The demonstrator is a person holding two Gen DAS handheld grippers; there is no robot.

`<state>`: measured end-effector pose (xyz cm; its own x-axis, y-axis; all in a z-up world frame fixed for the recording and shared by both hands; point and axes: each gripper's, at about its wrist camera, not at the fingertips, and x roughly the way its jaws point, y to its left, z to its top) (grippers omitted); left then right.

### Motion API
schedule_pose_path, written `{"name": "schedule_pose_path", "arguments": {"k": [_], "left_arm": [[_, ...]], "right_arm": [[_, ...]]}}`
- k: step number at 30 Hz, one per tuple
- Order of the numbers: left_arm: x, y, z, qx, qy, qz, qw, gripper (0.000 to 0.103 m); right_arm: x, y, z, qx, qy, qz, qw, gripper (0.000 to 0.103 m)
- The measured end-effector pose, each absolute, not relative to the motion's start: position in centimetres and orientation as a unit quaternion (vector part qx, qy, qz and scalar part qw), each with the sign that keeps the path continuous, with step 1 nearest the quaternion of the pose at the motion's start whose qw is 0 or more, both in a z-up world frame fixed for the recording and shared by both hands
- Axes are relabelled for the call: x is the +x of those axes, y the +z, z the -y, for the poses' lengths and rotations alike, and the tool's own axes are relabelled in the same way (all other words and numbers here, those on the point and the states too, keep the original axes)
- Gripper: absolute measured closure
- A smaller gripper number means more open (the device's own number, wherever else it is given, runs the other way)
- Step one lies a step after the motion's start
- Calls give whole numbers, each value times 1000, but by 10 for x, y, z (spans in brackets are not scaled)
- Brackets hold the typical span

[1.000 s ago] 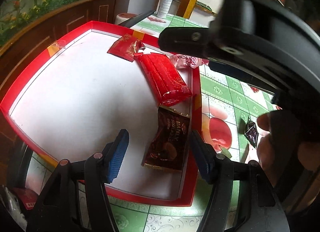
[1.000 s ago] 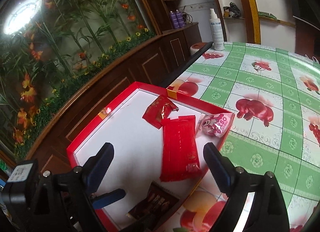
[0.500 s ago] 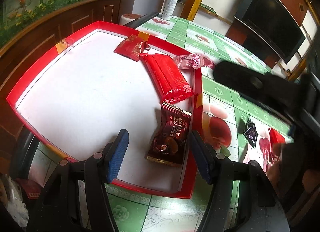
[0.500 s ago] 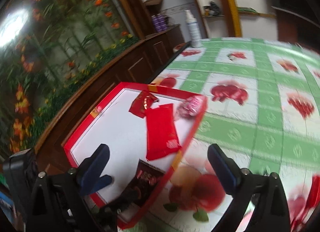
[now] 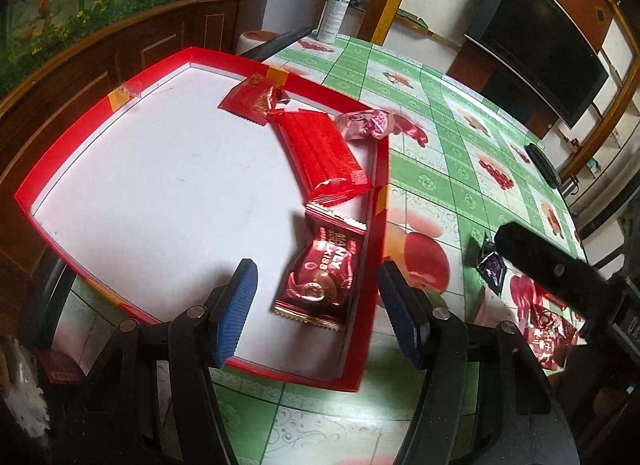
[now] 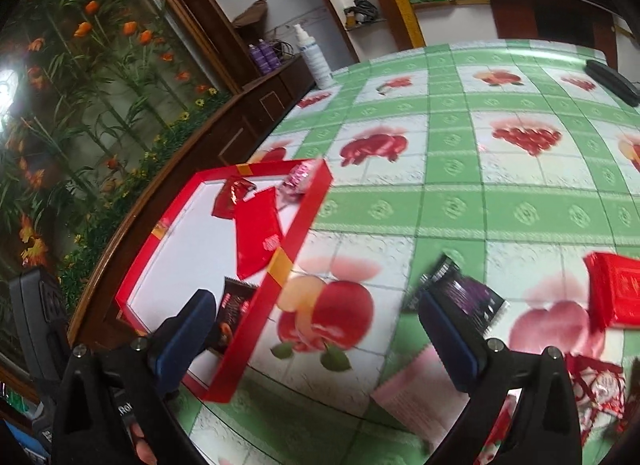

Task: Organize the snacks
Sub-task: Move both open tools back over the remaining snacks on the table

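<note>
1. A green-and-white checked cloth printed with red fruit covers the surface (image 6: pixel 452 205), with a wooden cabinet and a flower mural behind it
2. The red tray (image 5: pixel 382 169) with a white floor sits at the surface's edge nearest the cabinet
3. Inside the tray, along its wall on the open-surface side, lie a small red packet (image 5: pixel 250 99), a long red wrapper (image 5: pixel 324 153) and a dark red snack pack (image 5: pixel 324 273)
4. A pink candy (image 5: pixel 364 125) rests on that same tray wall, beside the long wrapper
5. Outside the tray, on the cloth, lie a dark purple sachet (image 6: pixel 468 297), a red box (image 6: pixel 618 293) and a pink packet (image 6: pixel 416 393)
6. The left hand-held gripper (image 5: pixel 316 309) hangs over the tray, jaws apart on either side of the snack pack, not pinching it
7. The right hand-held gripper (image 6: pixel 320 341) has just been spreading its jaws and stands wide, nothing gripped; its tips straddle the tray's wall, near the purple sachet
</note>
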<state>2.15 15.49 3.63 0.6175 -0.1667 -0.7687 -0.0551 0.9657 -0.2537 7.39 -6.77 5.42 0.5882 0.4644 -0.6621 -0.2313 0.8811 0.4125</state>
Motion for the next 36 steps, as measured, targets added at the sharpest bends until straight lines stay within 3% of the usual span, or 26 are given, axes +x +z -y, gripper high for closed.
{"name": "schedule_pose_path", "arguments": {"k": [28, 29, 31, 36], "left_arm": [[12, 52, -92, -79, -94, -432, 893, 40], [11, 52, -88, -75, -99, -433, 893, 39], [9, 52, -82, -72, -106, -433, 892, 27], [4, 53, -65, -65, -133, -432, 890, 26]], "right_arm": [[32, 60, 160, 160, 126, -399, 894, 0], [31, 61, 166, 157, 120, -400, 895, 0], [28, 63, 177, 151, 108, -401, 897, 0], [18, 65, 209, 143, 73, -406, 900, 0]]}}
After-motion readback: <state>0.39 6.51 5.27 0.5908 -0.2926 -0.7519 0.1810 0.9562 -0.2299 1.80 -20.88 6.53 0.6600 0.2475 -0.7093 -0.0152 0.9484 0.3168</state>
